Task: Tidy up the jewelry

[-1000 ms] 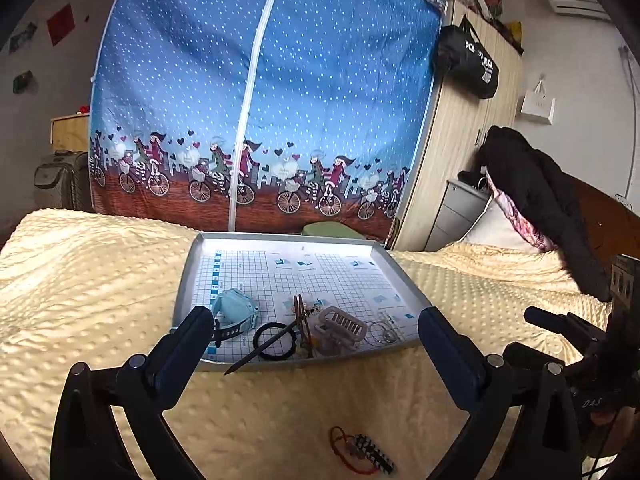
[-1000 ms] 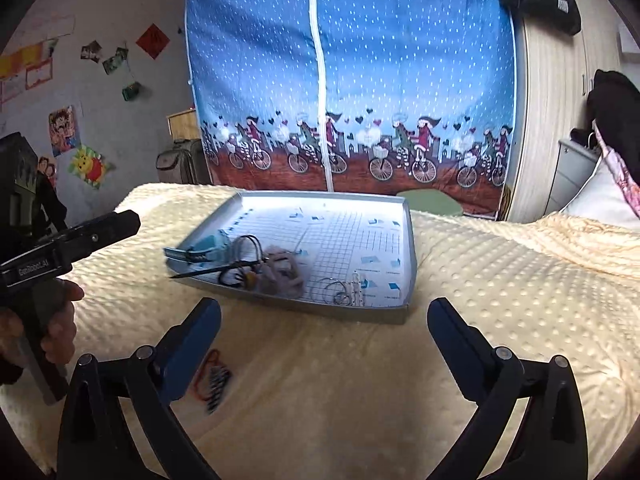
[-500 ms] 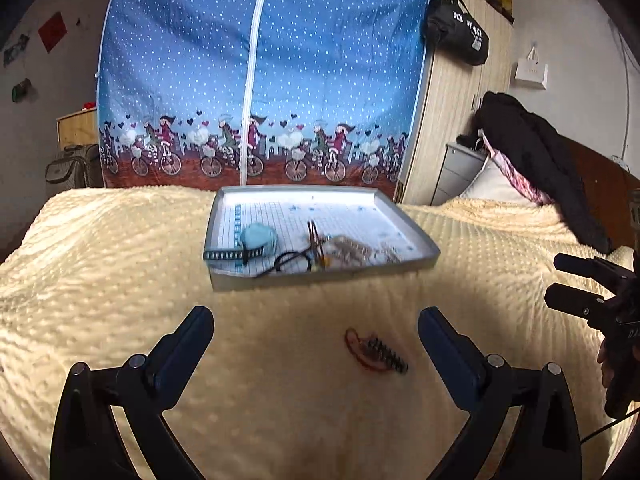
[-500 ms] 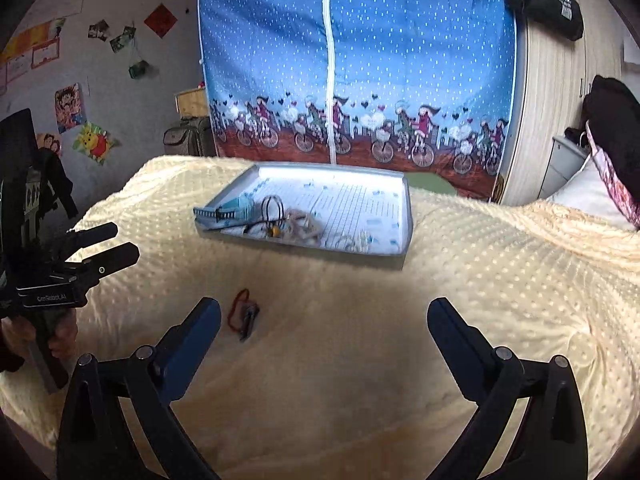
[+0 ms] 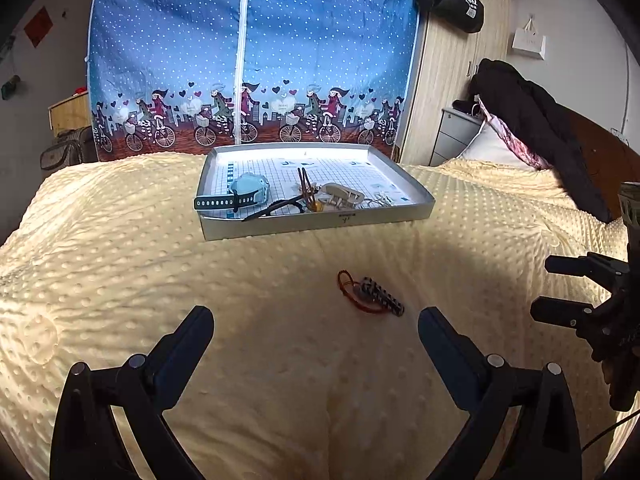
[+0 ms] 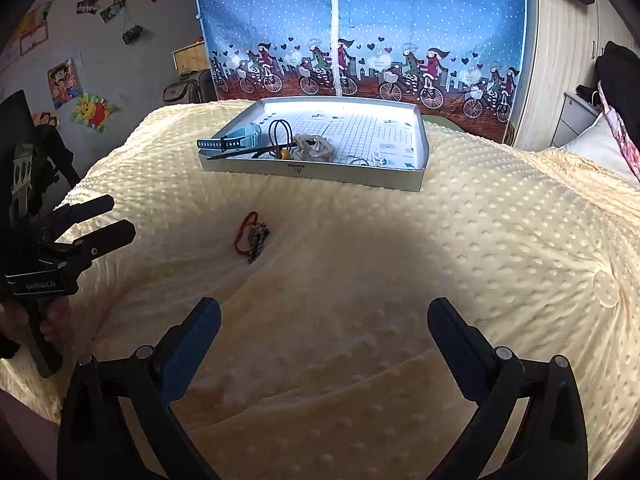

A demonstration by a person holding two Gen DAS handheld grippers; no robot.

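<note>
A grey tray (image 5: pixel 320 222) (image 6: pixel 320 170) sits far out on the yellow blanket. It holds a light blue watch (image 5: pixel 244 194) (image 6: pixel 236 138), black hair ties (image 6: pixel 280 130), a white clip (image 5: pixel 342 196) (image 6: pixel 314 148) and small rings. On the blanket in front of the tray lies a red cord bracelet with a dark beaded piece (image 5: pixel 370 294) (image 6: pixel 252 236). My left gripper (image 5: pixel 316 332) is open, well short of the bracelet. My right gripper (image 6: pixel 324 328) is open too, with nothing between its fingers. Each gripper shows at the edge of the other's view.
A blue cloth wardrobe (image 5: pixel 248 52) with a bicycle print stands behind the bed. At the right are a wooden wardrobe (image 5: pixel 452 80), a pillow and dark clothes (image 5: pixel 532 120). A hand (image 6: pixel 44 320) holds the left gripper's handle.
Both grippers have pulled back from the tray toward the near side of the bed. The tray now looks smaller and farther, and the bracelet lies ahead of the fingers.
</note>
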